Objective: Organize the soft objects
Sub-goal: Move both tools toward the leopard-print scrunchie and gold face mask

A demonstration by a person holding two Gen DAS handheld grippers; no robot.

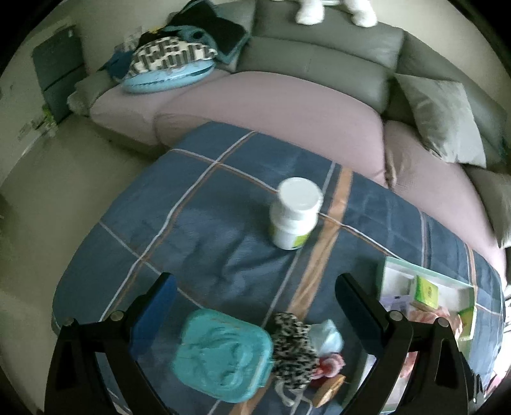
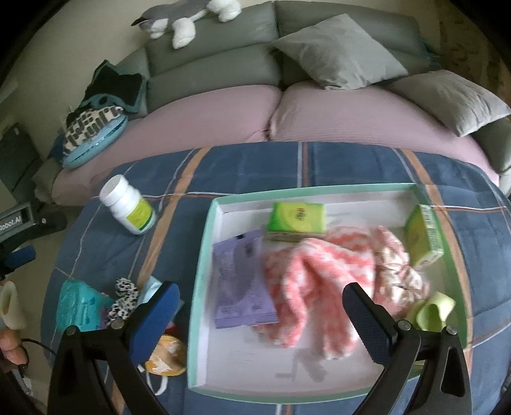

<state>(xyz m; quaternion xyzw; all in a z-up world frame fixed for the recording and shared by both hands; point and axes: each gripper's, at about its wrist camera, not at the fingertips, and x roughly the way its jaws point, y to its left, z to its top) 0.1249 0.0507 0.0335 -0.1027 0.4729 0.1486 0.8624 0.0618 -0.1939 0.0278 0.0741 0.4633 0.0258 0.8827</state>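
Note:
A shallow box with a mint-green rim point(image 2: 204, 255) lies on the plaid cloth; it also shows in the left wrist view point(image 1: 386, 265). Inside it lie a pink-and-white fluffy cloth point(image 2: 316, 281), a purple packet point(image 2: 239, 281), two green tissue packs point(image 2: 297, 217), and a pale green item point(image 2: 431, 309). Left of the box sit a teal wipes pack point(image 1: 220, 354), a leopard-print scrunchie point(image 1: 293, 344) and a small orange-and-white item point(image 2: 166, 354). My left gripper point(image 1: 255, 300) is open above the wipes pack and scrunchie. My right gripper point(image 2: 262, 309) is open and empty over the box.
A white pill bottle point(image 1: 295, 212) stands on the blue plaid cloth point(image 1: 198, 210); it shows in the right wrist view too point(image 2: 127, 204). Behind are a sofa with mauve seat cushions point(image 2: 223, 108), grey pillows point(image 2: 338, 51), a plush toy point(image 2: 188, 16) and piled cushions point(image 1: 172, 60).

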